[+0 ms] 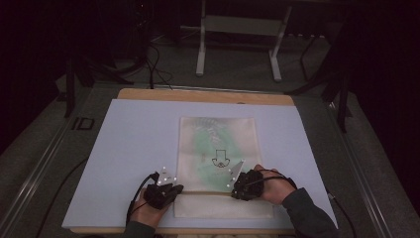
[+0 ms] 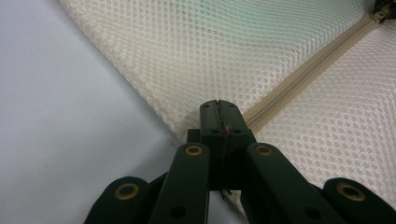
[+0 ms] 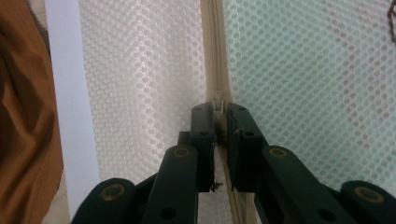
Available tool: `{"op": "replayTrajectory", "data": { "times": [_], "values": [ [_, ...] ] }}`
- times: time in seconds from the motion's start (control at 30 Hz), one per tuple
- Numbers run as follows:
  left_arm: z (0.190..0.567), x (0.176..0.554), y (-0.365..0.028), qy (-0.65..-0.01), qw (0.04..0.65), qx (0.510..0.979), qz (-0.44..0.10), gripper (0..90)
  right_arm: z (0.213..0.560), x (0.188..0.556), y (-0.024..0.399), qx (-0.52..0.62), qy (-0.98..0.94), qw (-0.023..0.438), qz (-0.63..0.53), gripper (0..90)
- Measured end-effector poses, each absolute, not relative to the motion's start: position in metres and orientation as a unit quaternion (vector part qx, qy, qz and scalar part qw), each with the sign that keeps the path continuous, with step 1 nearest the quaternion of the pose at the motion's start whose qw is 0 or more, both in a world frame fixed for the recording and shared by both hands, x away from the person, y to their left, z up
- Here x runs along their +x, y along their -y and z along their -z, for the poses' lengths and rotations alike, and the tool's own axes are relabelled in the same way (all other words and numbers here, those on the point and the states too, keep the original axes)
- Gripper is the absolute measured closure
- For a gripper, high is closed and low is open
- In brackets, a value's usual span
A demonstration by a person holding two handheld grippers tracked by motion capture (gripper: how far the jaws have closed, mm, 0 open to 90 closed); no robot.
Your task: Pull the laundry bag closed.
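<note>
A cream mesh zipper pouch lies flat on the pale blue mat, near its front edge. Through the mesh, 1 green-tinted printed sheet shows inside. The zipper runs across the pouch's near end. Left gripper: jaws pressed together, pinching the pouch's corner at the zipper's end. Right gripper: jaws clamped on the zipper slider.

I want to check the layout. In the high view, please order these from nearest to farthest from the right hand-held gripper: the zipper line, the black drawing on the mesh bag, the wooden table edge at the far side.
From the right hand-held gripper:
1. Zipper line, at its jaws, near end of the mesh bag.
2. Black drawing, just beyond, mid-bag.
3. Wooden table edge, far side.
</note>
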State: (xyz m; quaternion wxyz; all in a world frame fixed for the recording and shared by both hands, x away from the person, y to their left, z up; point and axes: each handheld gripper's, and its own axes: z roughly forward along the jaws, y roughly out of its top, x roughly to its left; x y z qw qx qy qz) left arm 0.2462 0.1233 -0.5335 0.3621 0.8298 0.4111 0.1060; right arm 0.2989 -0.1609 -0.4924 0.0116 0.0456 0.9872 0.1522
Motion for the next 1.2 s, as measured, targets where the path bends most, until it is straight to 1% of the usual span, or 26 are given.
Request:
{"op": "replayTrajectory", "data": {
  "times": [1.2],
  "values": [
    [0.533,0.246,-0.123,-0.411,0.362,0.830,-0.107,89.3,0.489,0.300,0.180,0.058,-0.985,0.006,-0.160,82.4]
  ]
}}
